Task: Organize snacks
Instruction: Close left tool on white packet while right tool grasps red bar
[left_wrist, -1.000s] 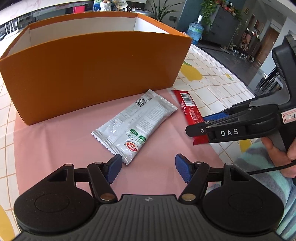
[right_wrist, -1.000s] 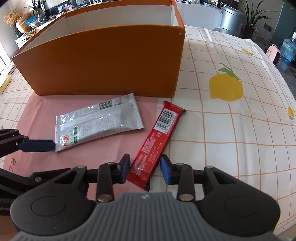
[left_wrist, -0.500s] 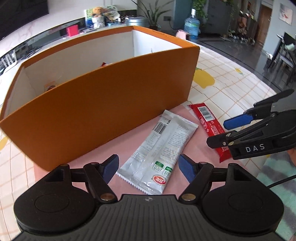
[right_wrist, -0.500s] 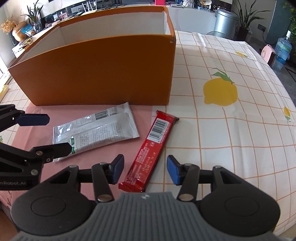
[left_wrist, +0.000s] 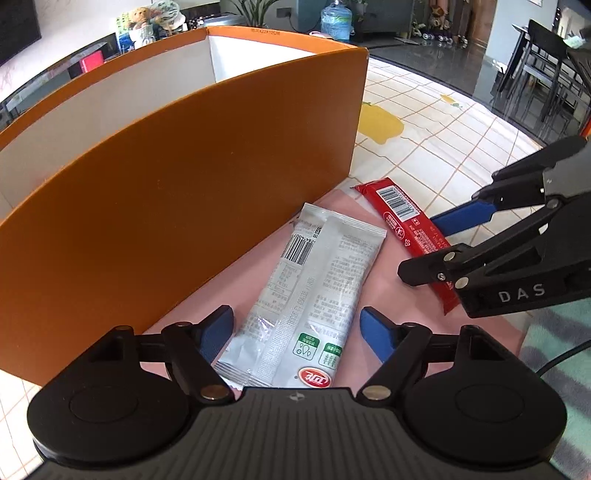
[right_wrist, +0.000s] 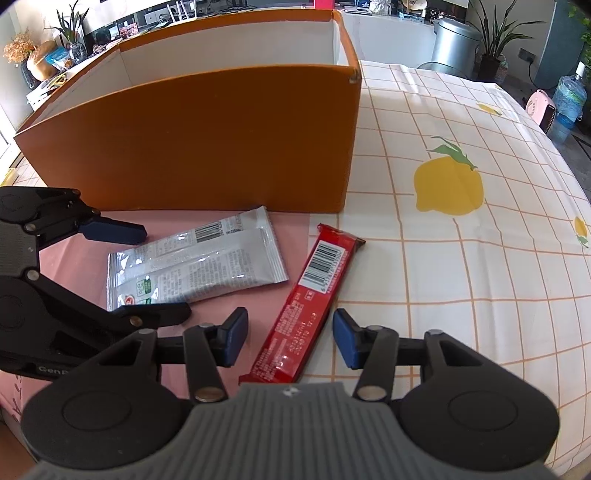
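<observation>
A silver snack packet lies on the pink mat in front of the orange box. My left gripper straddles the packet's near end; its jaws are opening and the pads stand clear of it. A red snack bar lies half on the mat, half on the tablecloth. My right gripper is over its near end, jaws closing with the bar between them, pads not pressing. The right wrist view also shows the silver packet and the left gripper's fingers.
The tall orange box is open-topped with white inner walls and stands just behind both snacks. A lemon-print checked tablecloth stretches to the right. A person's striped sleeve shows behind the right gripper.
My left gripper has slid over the silver packet's near end, rolled, and spread its jaws wider. The right gripper's jaws have widened off the red bar, then narrowed a little; that hand has stayed put.
</observation>
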